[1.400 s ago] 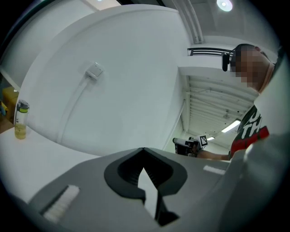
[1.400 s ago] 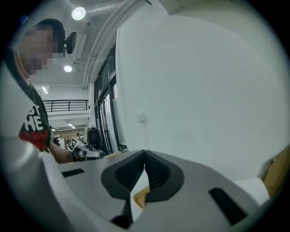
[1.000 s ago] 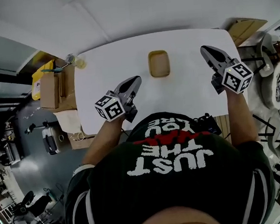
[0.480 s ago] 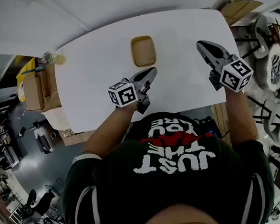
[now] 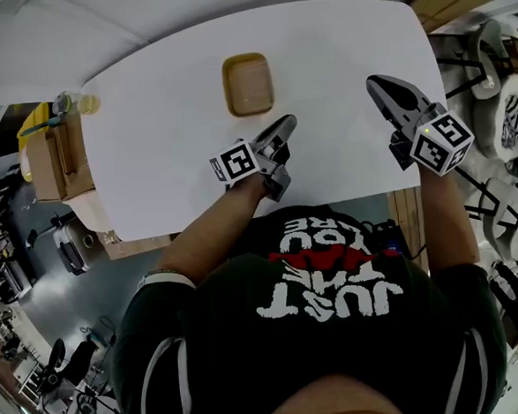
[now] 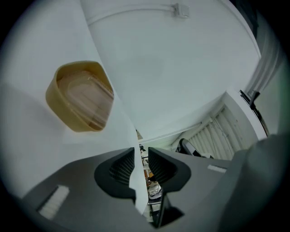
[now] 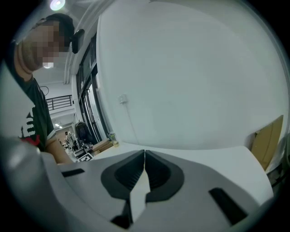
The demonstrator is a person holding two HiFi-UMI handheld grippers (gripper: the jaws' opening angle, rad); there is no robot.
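A tan rectangular dish point(image 5: 247, 84) lies on the white table point(image 5: 337, 55), toward its far side. My left gripper point(image 5: 284, 123) hovers just in front of the dish's right corner and points at it. In the left gripper view the dish point(image 6: 81, 97) sits up and to the left of that gripper point(image 6: 141, 158), whose jaws stand a narrow gap apart with nothing between them. My right gripper point(image 5: 374, 84) hangs over the table's right side, well clear of the dish. Its jaws point(image 7: 144, 156) meet at the tips and hold nothing.
A bottle of yellowish liquid point(image 5: 82, 103) stands at the table's far left corner, beside a cardboard box point(image 5: 57, 158). Flat cardboard point(image 5: 444, 3) leans past the far right corner. Chairs point(image 5: 508, 96) stand to the right. A white wall with a cable point(image 6: 181, 9) lies beyond the table.
My left gripper has moved forward and right, up to the dish, and its jaws have parted slightly. The right gripper has stayed over the table's right side, still shut.
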